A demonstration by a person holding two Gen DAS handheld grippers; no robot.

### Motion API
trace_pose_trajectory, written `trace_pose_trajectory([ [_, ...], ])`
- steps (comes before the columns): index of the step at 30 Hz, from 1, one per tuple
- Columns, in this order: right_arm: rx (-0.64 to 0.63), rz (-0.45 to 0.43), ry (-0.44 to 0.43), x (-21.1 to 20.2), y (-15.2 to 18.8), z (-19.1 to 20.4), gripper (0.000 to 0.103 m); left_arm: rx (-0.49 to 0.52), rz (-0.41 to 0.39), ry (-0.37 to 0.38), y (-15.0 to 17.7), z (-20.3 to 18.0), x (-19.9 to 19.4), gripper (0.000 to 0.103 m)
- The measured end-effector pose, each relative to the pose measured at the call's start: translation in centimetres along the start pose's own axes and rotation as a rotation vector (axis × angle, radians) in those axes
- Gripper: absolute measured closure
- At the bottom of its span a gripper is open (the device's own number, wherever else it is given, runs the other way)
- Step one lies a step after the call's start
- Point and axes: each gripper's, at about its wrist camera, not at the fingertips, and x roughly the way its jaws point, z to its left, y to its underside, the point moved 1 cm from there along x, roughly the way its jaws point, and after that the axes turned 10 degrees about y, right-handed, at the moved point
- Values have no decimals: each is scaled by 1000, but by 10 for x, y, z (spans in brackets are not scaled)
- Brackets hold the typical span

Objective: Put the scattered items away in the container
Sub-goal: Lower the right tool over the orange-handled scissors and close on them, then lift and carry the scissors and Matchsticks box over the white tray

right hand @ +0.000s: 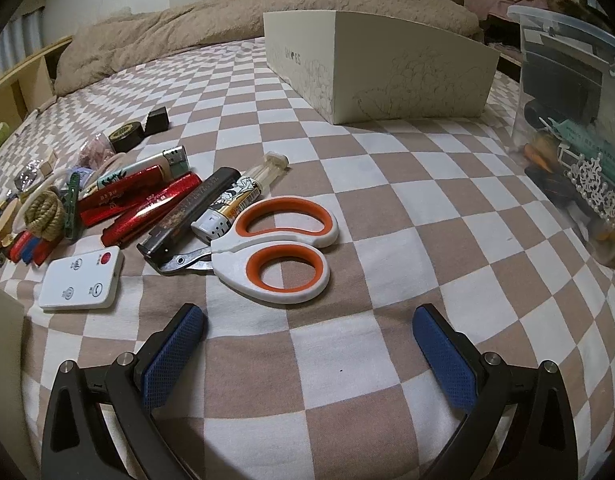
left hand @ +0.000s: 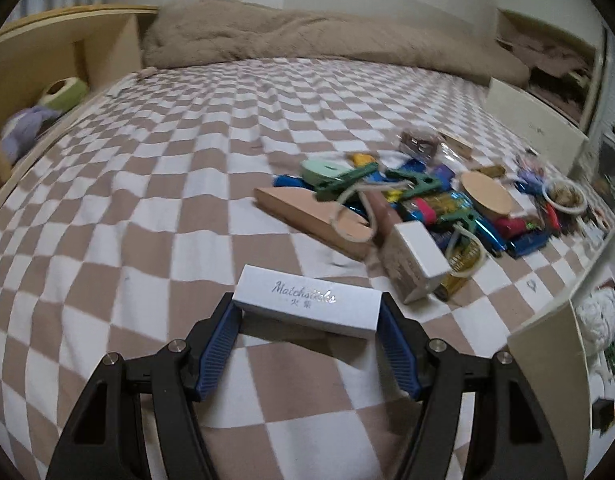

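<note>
My left gripper is shut on a white matchstick box, held by its two ends just above the checkered bed. A pile of scattered items lies ahead to the right: green clips, a wooden block, a second white box, lighters. My right gripper is open and empty, just short of orange-handled scissors. Left of them lie lighters, red foil sticks and a white remote. A cream shoe box, the container, stands at the back.
A clear plastic bin holding trinkets stands at the right. A beige blanket lies along the far side of the bed. A wooden shelf stands at the left. A cream box wall is close at the lower right.
</note>
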Motion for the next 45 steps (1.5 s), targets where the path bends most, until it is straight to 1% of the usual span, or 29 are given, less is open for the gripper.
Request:
trace_pose_trajectory([
  [4, -26, -14, 4, -3, -1, 5, 0, -61, -33, -5, 2, 11, -5, 35],
  [7, -67, -18, 6, -3, -3, 13, 0, -87, -37, 7, 2, 16, -6, 35],
  [14, -80, 15, -27, 4, -11, 16, 0, -47, -10, -40, 3, 10, 0, 35],
  [23, -128, 98, -85, 26, -35, 18, 0, -37, -6, -53, 5, 9, 1, 35],
  [26, -146, 105, -80, 29, -39, 21, 0, -38, -6, -51, 5, 9, 1, 35],
  [29, -159, 93, -66, 28, -38, 24, 0, -34, -6, -56, 5, 10, 0, 35],
  [31, -157, 74, -68, 25, -36, 24, 4, -33, -6, -56, 5, 10, 0, 35],
  [33, -166, 36, -77, 18, -32, 27, 17, -36, -7, -54, 5, 10, 0, 35],
  [34, -173, 19, -73, 14, -30, 28, 19, -37, -8, -52, 5, 10, 0, 35],
  [36, -185, -5, -65, 10, -26, 32, 28, -40, -10, -48, 5, 10, 0, 35],
  [37, -189, -14, -64, 8, -25, 32, 31, -40, -10, -48, 5, 10, 0, 35],
  [38, -193, -23, -61, 6, -24, 32, 33, -39, -10, -49, 5, 10, 0, 35],
  [40, -203, -34, -48, 3, -21, 33, 33, -39, -11, -48, 5, 10, 0, 35],
  [45, -198, -38, -51, 0, -22, 33, 33, -46, -17, -38, 4, 12, -2, 35],
])
